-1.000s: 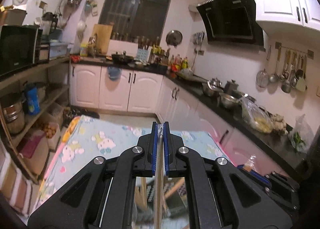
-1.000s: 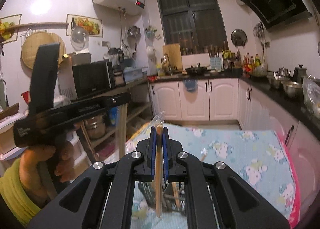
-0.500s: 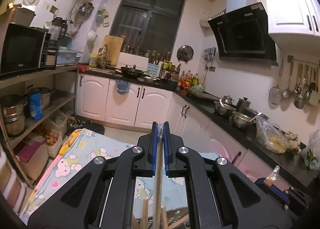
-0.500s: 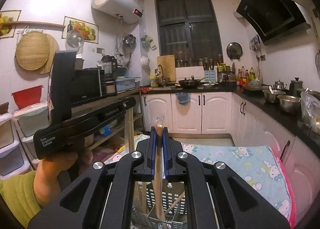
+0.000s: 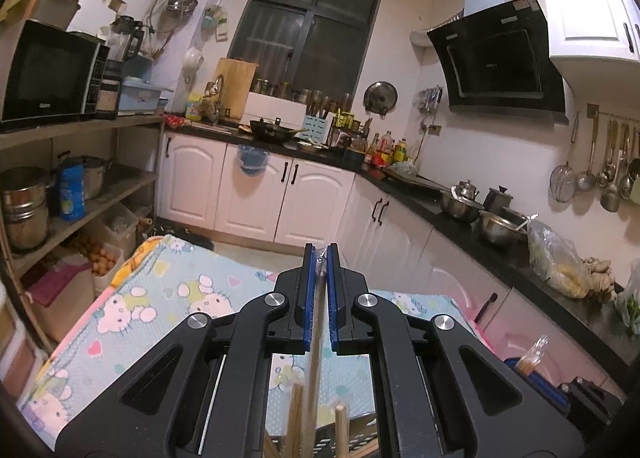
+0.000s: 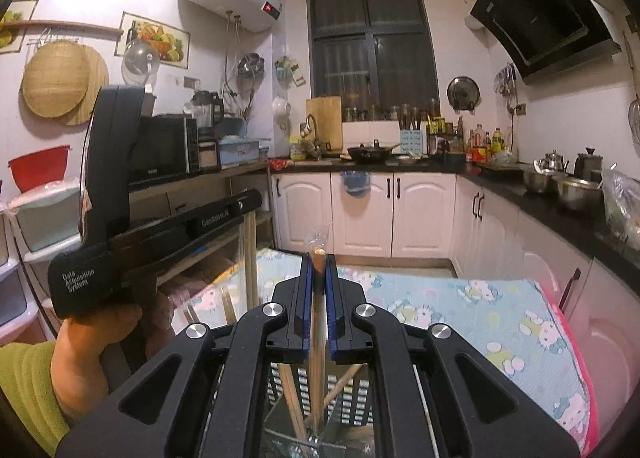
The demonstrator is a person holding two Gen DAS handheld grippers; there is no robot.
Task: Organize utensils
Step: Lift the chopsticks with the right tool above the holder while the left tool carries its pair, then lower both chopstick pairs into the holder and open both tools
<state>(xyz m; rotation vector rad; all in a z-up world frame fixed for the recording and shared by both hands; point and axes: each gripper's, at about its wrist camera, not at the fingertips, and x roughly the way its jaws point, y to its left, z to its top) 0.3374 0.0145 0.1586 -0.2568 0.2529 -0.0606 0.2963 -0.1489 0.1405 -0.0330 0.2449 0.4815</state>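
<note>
My left gripper is shut on a wrapped wooden chopstick that hangs down between its blue pads. Below it stand the tips of other chopsticks in a holder. My right gripper is shut on another wrapped wooden chopstick, its top poking above the jaws. Under it is a perforated metal utensil holder with several chopsticks leaning inside. The left gripper body and the hand holding it show at the left of the right wrist view.
A table with a light-blue cartoon cloth lies below. White cabinets and a dark counter with pots run along the back and right. Shelves with a microwave stand at the left.
Both views have tilted and shifted slightly; the utensil holder sits lower under the right gripper. Both grippers stay shut on their chopsticks.
</note>
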